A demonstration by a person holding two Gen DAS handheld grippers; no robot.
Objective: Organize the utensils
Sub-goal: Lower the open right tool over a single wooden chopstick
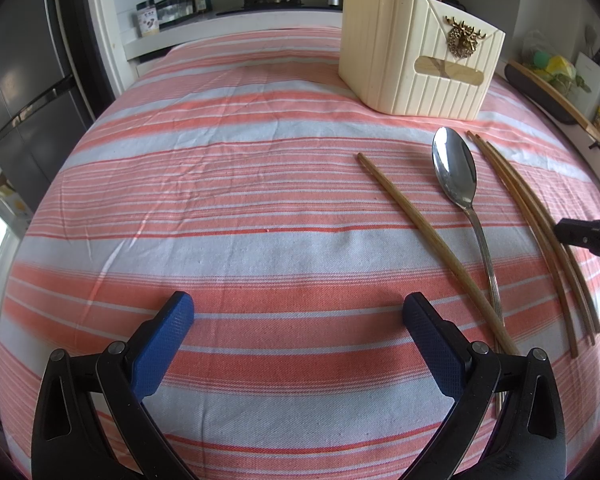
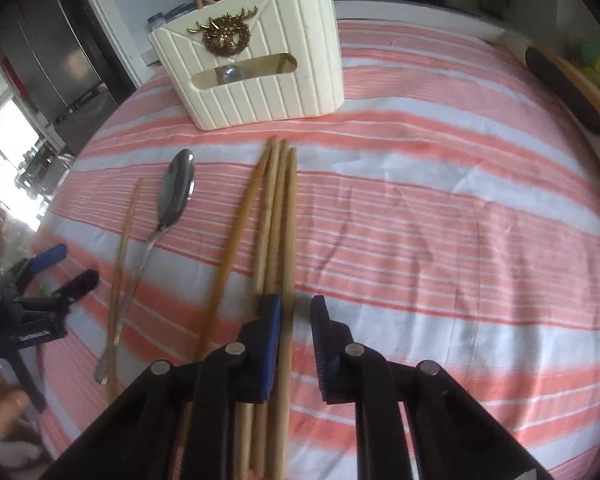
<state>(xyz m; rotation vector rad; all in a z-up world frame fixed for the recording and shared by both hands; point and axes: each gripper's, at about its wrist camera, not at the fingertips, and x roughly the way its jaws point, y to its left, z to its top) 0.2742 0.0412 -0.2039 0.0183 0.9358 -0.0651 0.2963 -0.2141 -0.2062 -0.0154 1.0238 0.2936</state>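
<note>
Striped tablecloth (image 1: 220, 160), orange and white, is spread across the whole work surface; everything is laid on it.

Cream ribbed holder (image 1: 400, 64) is stood upright at the far side, with a slot cut in its front wall. Something shiny is seen through the slot from the right wrist view; what it is cannot be told.

Left gripper (image 1: 299, 308) is held low over bare cloth, jaws spread wide, nothing between them. It is kept left of the utensils and well apart from the holder.

Right gripper (image 2: 297, 304) is placed over the near ends of the loose chopsticks (image 2: 276, 200). Its jaws are nearly closed, with a narrow gap left. One chopstick runs through that gap, against the left pad; contact with the right pad is not seen. The view is blurred.

The loose chopsticks are laid side by side, tips pointed toward the holder but short of it.

Single chopstick (image 1: 420, 216) is laid apart, left of the spoon (image 1: 454, 176), crossing its handle at the near end.

The spoon is laid with its bowl toward the holder, between the single chopstick and the others.

Gold deer ornament (image 1: 462, 38) is fixed above the slot.
</note>
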